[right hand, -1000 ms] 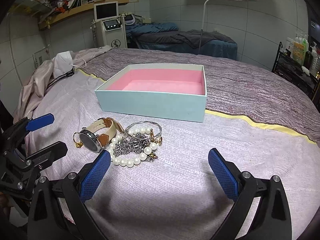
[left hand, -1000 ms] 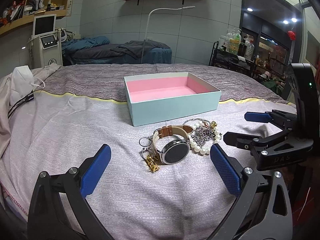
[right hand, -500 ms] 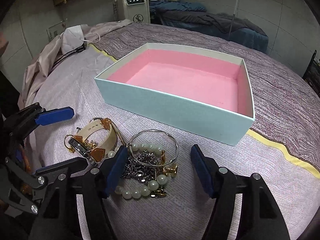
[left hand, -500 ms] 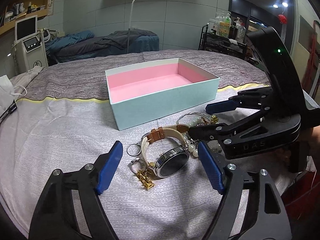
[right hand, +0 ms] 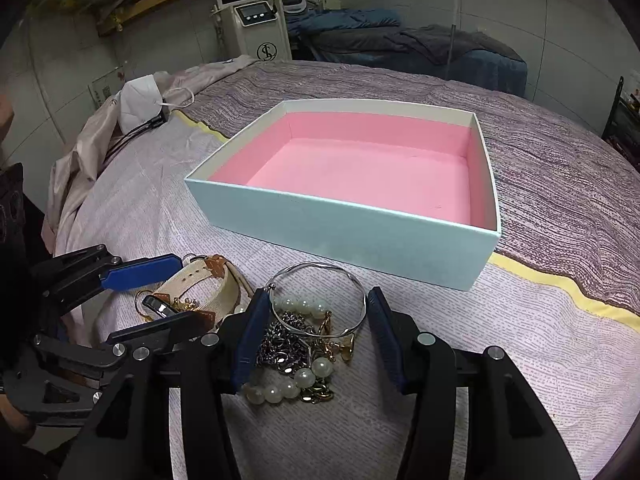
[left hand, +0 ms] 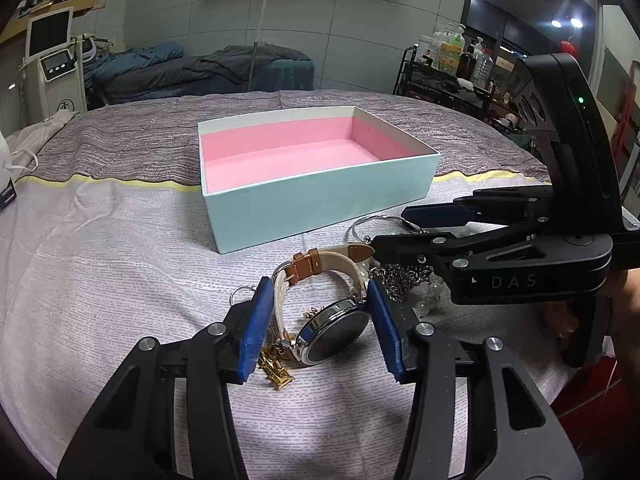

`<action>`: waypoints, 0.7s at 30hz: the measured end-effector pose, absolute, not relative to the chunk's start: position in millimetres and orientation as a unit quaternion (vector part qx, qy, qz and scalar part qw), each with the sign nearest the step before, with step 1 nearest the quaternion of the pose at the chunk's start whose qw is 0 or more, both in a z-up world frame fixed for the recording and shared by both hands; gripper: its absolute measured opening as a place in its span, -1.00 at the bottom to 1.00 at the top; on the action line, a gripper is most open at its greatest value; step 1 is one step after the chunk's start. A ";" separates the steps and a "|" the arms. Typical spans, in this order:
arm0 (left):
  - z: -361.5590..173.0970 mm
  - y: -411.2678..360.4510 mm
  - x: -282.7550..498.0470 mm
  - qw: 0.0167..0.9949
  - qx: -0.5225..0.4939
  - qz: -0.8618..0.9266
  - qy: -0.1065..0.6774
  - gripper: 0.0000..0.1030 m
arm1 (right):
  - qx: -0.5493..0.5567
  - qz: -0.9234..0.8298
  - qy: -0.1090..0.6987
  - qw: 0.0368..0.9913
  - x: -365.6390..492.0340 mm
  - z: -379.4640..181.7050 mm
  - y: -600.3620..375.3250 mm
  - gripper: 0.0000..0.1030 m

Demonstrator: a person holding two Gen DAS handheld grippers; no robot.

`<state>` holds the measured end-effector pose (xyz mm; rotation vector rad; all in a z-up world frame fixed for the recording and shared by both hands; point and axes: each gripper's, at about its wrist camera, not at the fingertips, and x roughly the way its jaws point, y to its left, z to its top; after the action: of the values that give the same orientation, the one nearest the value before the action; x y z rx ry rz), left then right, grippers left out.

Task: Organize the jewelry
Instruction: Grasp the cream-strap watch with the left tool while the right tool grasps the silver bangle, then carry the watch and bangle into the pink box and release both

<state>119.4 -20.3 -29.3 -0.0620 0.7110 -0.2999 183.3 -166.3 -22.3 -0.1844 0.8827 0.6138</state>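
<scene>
The step in hand is the pick-up: on the bed (left hand: 120, 280), in front of the empty pink-lined box (left hand: 320, 204), the left hand-held gripper (left hand: 318, 322) is closing around the wristwatch (left hand: 336, 330), its blue pads at the strap and case. The right hand-held gripper (right hand: 316, 334) is closing around the tangle of silver bangle (right hand: 320, 300), chain and pearl bracelet (right hand: 288, 386), its pads just beside the heap. Next, I judge, each needs a firm pinch, then a lift over the box's near wall.
</scene>
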 end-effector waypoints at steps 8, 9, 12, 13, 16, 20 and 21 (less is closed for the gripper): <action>-27.4 -17.9 116.0 0.927 -0.043 -0.149 0.341 -0.19 | -0.057 0.275 0.402 0.872 166.3 -16.1 -183.6 -0.03; -26.7 -17.3 115.0 0.928 -0.046 -0.150 0.339 -0.20 | -0.053 0.274 0.401 0.873 164.3 -15.7 -185.1 -0.03; -23.7 -16.3 112.7 0.930 -0.052 -0.151 0.332 -0.21 | -0.056 0.267 0.394 0.878 157.2 -13.9 -187.3 -0.03; -22.7 -16.0 112.4 0.930 -0.052 -0.151 0.330 -0.21 | -0.056 0.266 0.391 0.879 155.0 -12.7 -187.8 -0.03; -18.8 -14.2 110.9 0.933 -0.056 -0.151 0.323 -0.22 | -0.054 0.269 0.382 0.882 151.2 -7.8 -189.0 -0.03; -11.3 -12.5 110.0 0.936 -0.060 -0.158 0.309 -0.76 | -0.051 0.271 0.369 0.888 149.8 2.9 -191.4 -0.03; -8.4 -11.8 110.3 0.938 -0.059 -0.154 0.305 -0.79 | -0.052 0.271 0.365 0.889 149.8 5.6 -191.5 -0.03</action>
<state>110.3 -11.8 -8.4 -0.1212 0.6227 -0.3147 149.8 -191.5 5.6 -0.1072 0.7579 0.5636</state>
